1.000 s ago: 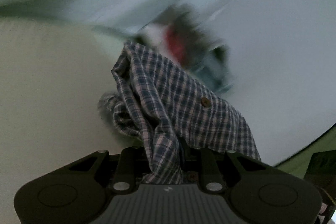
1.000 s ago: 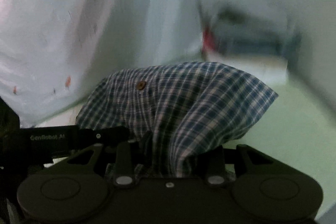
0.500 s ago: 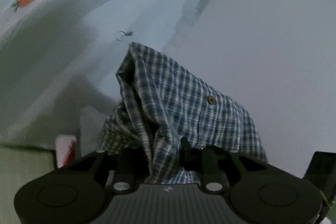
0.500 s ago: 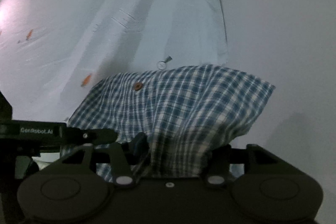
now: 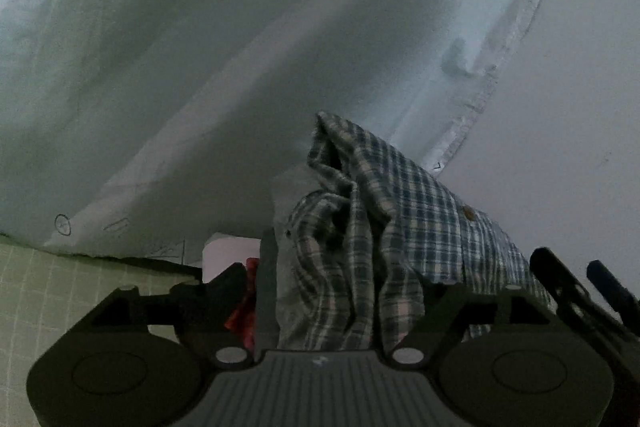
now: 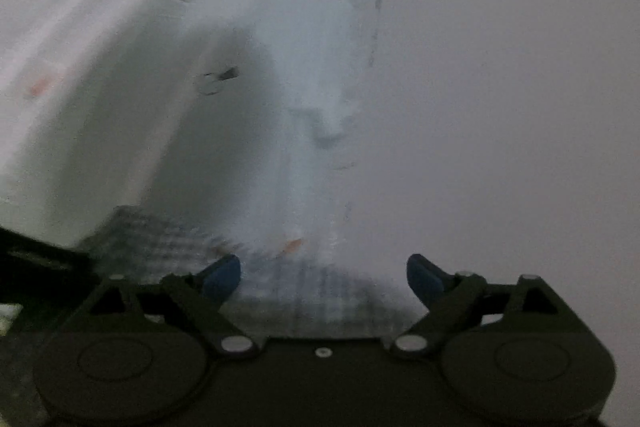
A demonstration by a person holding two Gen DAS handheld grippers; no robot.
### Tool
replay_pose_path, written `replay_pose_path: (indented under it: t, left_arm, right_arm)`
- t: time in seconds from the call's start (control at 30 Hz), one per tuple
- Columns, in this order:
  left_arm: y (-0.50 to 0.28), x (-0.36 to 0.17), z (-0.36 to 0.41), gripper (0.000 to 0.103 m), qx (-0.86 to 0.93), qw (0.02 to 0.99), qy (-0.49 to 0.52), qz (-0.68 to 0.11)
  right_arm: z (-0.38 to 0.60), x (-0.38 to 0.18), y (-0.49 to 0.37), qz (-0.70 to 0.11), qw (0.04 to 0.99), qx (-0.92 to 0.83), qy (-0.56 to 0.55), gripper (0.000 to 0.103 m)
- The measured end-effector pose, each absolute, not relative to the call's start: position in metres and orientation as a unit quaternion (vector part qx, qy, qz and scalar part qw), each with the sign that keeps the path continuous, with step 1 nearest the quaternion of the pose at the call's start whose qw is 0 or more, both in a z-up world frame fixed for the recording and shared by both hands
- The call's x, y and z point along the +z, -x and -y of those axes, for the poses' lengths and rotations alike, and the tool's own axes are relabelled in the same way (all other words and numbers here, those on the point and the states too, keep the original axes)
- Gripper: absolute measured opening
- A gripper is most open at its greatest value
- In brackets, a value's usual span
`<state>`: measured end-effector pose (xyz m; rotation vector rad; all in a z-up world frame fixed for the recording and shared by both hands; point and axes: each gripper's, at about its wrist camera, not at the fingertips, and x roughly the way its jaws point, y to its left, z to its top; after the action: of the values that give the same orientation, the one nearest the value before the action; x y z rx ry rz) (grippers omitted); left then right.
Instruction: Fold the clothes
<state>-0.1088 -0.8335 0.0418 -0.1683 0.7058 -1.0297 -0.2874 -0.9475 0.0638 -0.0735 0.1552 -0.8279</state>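
Your left gripper [image 5: 320,311] holds the bunched plaid shirt [image 5: 384,227] aloft in clamped jaws, your right gripper [image 6: 323,277] gapes wide and empty, so folding remains.

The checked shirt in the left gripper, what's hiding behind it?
Behind the blue-and-white checked shirt clamped in the left gripper hangs a pale white cloth. A bit of red fabric and something white peek out at its left. The rest there is covered.

Plaid shirt [image 5: 400,227] — bunched, upright — blue-white check.
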Motion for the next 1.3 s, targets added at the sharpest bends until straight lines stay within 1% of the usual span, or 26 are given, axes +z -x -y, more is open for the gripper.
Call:
replay_pose_path:
  t: [0.07,0.13,0.23,0.27,0.3,0.4,0.5,0.67,0.77,0.9,1.03,1.17,1.3]
  left_arm:
    - [0.107,0.041,0.835,0.091,-0.473,0.814,0.078,-0.329]
    - [0.098,0.038,0.839,0.094,-0.461,0.817,0.076,-0.339]
    - [0.089,0.039,0.839,0.095,-0.457,0.808,0.093,-0.360]
    - [0.087,0.039,0.837,0.095,-0.456,0.805,0.100,-0.367]
    - [0.087,0.041,0.834,0.095,-0.457,0.804,0.102,-0.366]
    - [0.100,0.056,0.821,0.097,-0.462,0.818,0.089,-0.330]
    - [0.117,0.069,0.801,0.103,-0.460,0.835,0.088,-0.290]
    - [0.157,0.077,0.760,0.103,-0.480,0.844,0.060,-0.232]
    - [0.184,0.074,0.735,0.103,-0.506,0.837,0.030,-0.208]
    - [0.217,0.057,0.707,0.103,-0.505,0.835,-0.010,-0.219]
    - [0.248,0.037,0.680,0.103,-0.501,0.830,-0.051,-0.240]
    - [0.261,0.019,0.653,0.103,-0.502,0.818,-0.053,-0.275]
    - [0.273,0.013,0.634,0.103,-0.504,0.815,-0.062,-0.279]
  right_arm:
    - [0.963,0.046,0.276,-0.114,0.915,-0.387,-0.002,0.091]
    - [0.979,0.029,0.270,-0.155,0.915,-0.371,-0.028,0.092]
    - [0.988,0.026,0.275,-0.143,0.922,-0.352,-0.079,0.094]
    - [0.985,0.030,0.277,-0.139,0.922,-0.356,-0.069,0.097]
    - [0.983,0.034,0.279,-0.135,0.921,-0.360,-0.059,0.102]
    - [0.972,0.043,0.290,-0.124,0.919,-0.373,-0.041,0.103]
    - [0.955,0.049,0.309,-0.112,0.913,-0.391,-0.044,0.103]
    - [0.910,0.054,0.354,-0.091,0.906,-0.407,-0.077,0.103]
    - [0.881,0.049,0.381,-0.098,0.903,-0.403,-0.111,0.103]
    - [0.847,0.037,0.412,-0.123,0.899,-0.397,-0.141,0.103]
    - [0.813,0.023,0.428,-0.156,0.893,-0.396,-0.145,0.103]
    - [0.776,0.005,0.445,-0.188,0.888,-0.390,-0.155,0.103]
    - [0.744,-0.010,0.460,-0.219,0.885,-0.382,-0.148,0.103]
